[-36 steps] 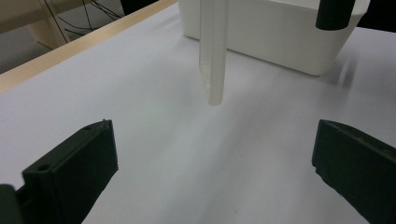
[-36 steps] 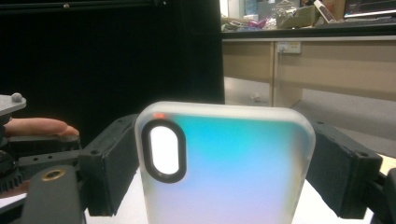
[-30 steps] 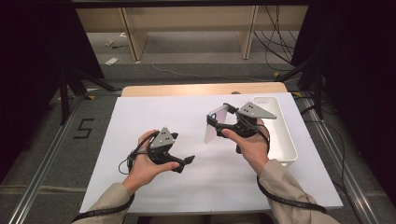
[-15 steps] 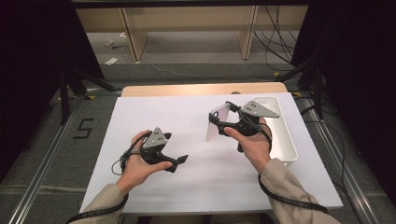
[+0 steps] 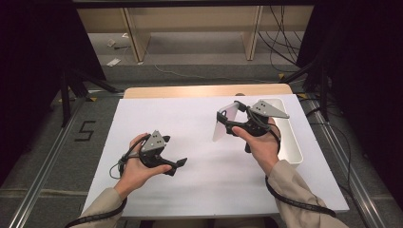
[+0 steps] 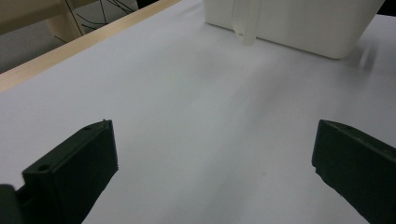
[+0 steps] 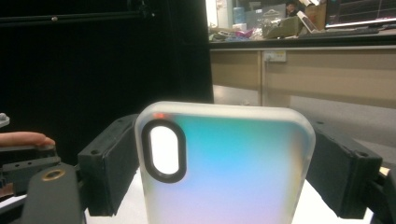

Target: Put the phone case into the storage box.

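Observation:
A translucent, iridescent phone case [image 5: 221, 129] with a black-rimmed camera cutout [image 7: 164, 150] hangs upright above the white table sheet [image 5: 190, 118]. My right gripper [image 5: 231, 118] is shut on it, one black pad [image 7: 109, 163] pressing on each long side of the case [image 7: 233, 163]. My left gripper [image 5: 177, 166] rests low over the sheet at the front left, jaws pointing right. Its jaws stand wide open [image 6: 212, 163] with only bare sheet between them. In the left gripper view the case [image 6: 245, 23] hangs in front of the bin.
A long white bin [image 5: 290, 137] lies along the right edge of the sheet, just behind my right hand; its wall [image 6: 299, 23] faces the left gripper. A wooden table edge [image 5: 190, 91] runs along the far side. Metal rails flank the table.
My left gripper has shifted a little to the left, staying open. The right gripper has kept its place with the case in it.

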{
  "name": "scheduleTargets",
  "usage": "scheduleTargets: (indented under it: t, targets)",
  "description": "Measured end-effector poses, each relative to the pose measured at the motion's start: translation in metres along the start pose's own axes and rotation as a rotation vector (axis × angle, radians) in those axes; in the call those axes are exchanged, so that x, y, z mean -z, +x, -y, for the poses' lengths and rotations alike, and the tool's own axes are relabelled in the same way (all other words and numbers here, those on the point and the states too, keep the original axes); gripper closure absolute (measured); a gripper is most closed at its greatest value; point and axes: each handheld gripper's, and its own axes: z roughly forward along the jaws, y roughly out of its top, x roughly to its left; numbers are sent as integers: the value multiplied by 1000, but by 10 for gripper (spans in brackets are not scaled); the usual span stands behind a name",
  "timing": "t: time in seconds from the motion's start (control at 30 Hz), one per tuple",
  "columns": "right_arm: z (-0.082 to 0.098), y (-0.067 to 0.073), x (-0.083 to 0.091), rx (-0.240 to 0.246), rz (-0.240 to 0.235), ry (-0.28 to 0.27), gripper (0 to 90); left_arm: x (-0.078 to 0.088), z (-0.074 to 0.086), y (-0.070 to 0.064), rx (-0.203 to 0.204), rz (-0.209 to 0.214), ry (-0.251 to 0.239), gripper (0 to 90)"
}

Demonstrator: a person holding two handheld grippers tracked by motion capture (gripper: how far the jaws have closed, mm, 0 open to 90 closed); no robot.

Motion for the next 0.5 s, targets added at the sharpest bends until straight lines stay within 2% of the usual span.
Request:
scheduleTargets:
  t: [0.5]
  targets:
    - [-9,-15,10,-2,48,-29,185,2,2,2,2,-9,5,0]
